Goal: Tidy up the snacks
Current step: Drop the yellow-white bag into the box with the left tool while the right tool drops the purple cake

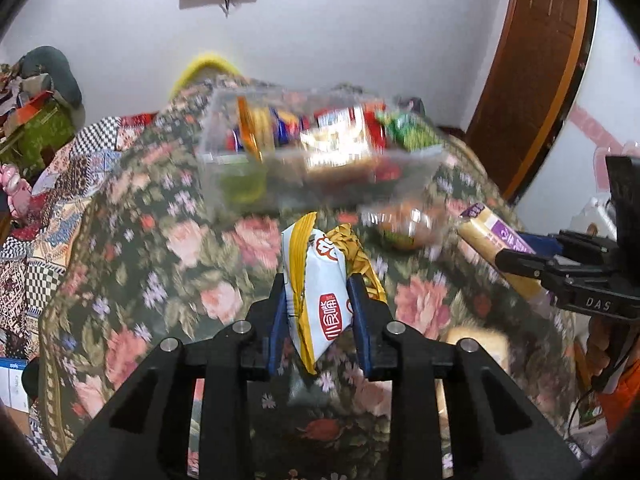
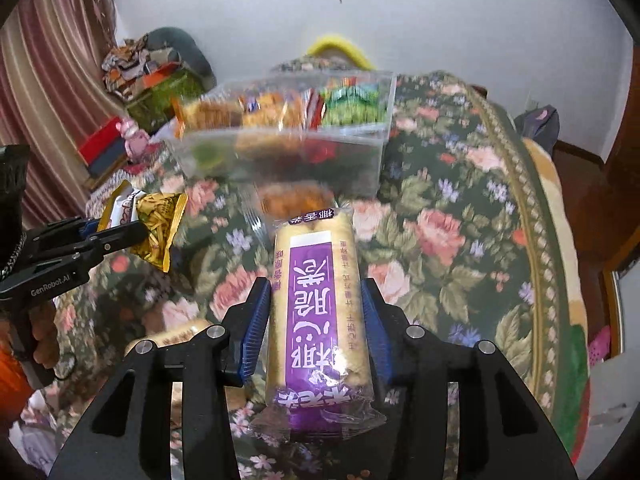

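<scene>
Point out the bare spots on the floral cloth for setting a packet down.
Free: floral cloth right of the clear snack box, and cloth left of it. Crowded: right in front of the box, where a wrapped snack lies.

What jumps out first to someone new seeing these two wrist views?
Each set of tongs is shut on a snack: the right tongs grip a long purple-labelled wafer pack, and the left tongs pinch a white-and-yellow snack packet with a gold packet beside it. Straight ahead in both views, a clear plastic bin already crammed with colourful snacks sits on the floral cloth.
</scene>
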{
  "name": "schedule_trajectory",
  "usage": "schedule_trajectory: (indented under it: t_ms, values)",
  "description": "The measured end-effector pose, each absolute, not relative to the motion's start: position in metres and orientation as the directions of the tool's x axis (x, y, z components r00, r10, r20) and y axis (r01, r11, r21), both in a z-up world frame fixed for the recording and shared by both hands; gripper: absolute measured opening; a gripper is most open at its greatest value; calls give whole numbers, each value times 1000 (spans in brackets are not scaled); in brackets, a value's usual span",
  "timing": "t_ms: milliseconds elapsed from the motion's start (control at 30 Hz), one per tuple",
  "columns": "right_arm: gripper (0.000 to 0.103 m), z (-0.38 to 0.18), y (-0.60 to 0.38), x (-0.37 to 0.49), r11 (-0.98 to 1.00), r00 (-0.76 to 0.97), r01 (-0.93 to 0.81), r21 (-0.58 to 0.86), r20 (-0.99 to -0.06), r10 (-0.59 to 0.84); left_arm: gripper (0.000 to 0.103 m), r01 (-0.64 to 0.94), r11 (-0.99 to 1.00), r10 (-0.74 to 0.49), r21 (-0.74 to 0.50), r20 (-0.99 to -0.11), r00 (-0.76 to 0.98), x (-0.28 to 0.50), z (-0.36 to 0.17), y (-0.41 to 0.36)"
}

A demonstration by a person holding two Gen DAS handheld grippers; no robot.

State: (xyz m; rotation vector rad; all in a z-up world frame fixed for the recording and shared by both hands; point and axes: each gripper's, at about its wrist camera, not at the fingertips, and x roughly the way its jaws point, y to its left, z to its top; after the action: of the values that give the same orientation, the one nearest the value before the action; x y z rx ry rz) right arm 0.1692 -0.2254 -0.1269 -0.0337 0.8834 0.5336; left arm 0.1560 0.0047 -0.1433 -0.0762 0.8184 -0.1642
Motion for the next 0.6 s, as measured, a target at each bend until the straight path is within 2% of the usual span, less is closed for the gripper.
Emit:
schedule_trajectory:
  t_ms: [367,600]
  values:
    - [42,-79,-209,189,869,622,-462,176,-634,459,29,105,988,-156,-117,-632,759,183,-98,6]
    - [42,-65,-188,213,864,647,-476,167,-599,472,29,93,989,-142,-112,-598,789,213,-80,9]
